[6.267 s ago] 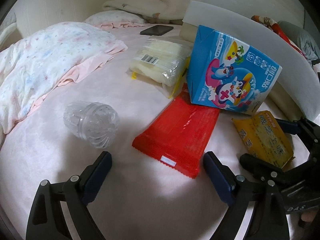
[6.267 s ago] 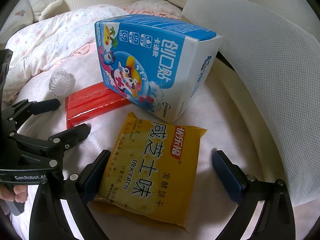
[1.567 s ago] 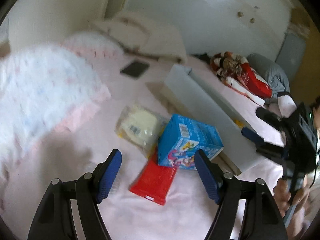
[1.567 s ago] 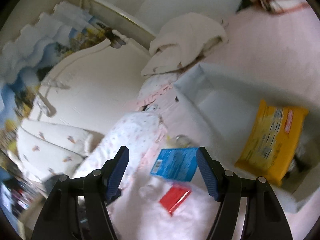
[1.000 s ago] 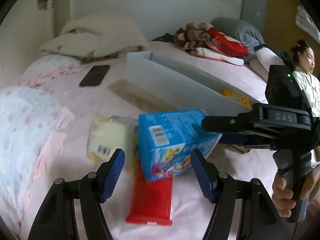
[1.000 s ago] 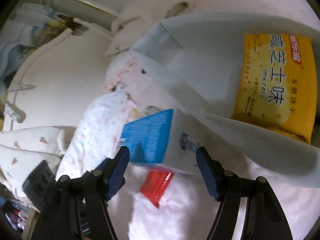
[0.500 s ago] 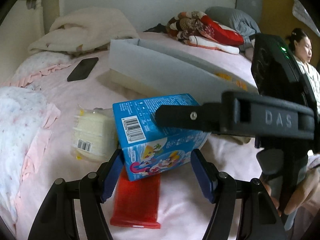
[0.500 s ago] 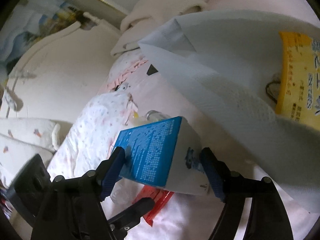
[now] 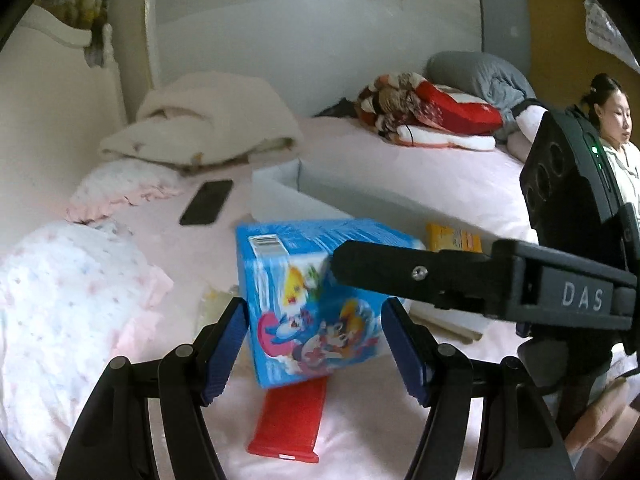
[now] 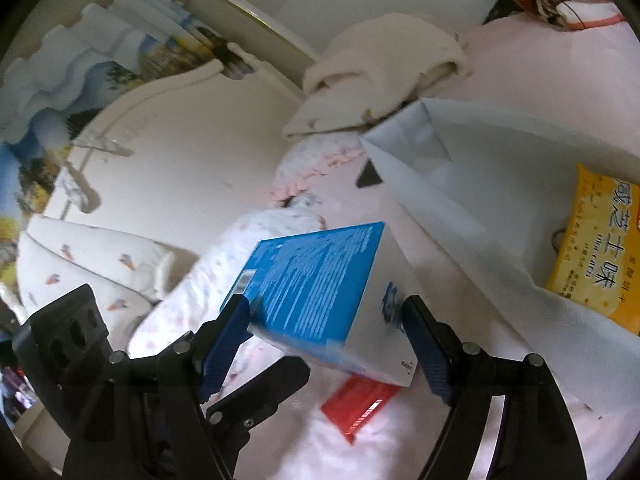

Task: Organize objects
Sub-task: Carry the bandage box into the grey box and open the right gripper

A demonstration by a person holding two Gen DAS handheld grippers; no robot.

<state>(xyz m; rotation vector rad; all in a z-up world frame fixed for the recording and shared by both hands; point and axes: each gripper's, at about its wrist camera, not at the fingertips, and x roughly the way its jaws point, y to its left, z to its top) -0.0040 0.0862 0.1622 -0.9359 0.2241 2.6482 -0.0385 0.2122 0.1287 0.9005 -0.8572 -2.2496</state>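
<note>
A blue cartoon-printed box [image 9: 312, 312] hangs tilted above the pink bed. My right gripper [image 10: 326, 304] is shut on it, one pad on the blue back face [image 10: 312, 280] and the other on the white side. One right finger [image 9: 400, 272] crosses the box's upper right corner. My left gripper [image 9: 315, 312] is open, its pads flanking the box's lower part. In the right wrist view the left fingers [image 10: 280, 376] lie just under the box. A red packet [image 9: 292, 420] lies flat below. A yellow biscuit packet [image 10: 600, 248] lies inside the white bin [image 10: 460, 216].
A black phone [image 9: 206, 208] lies left of the bin [image 9: 280, 196]. A floral quilt [image 9: 60, 300] covers the left side and a folded cream blanket [image 9: 200, 120] sits at the headboard. A person [image 9: 616, 160] sits at the right edge. A pale packet [image 9: 216, 304] peeks out behind the box.
The blue box has left the bed and tilted, now closer to the left camera. Both grippers have risen. The right jaws spread wider around the box than a second ago.
</note>
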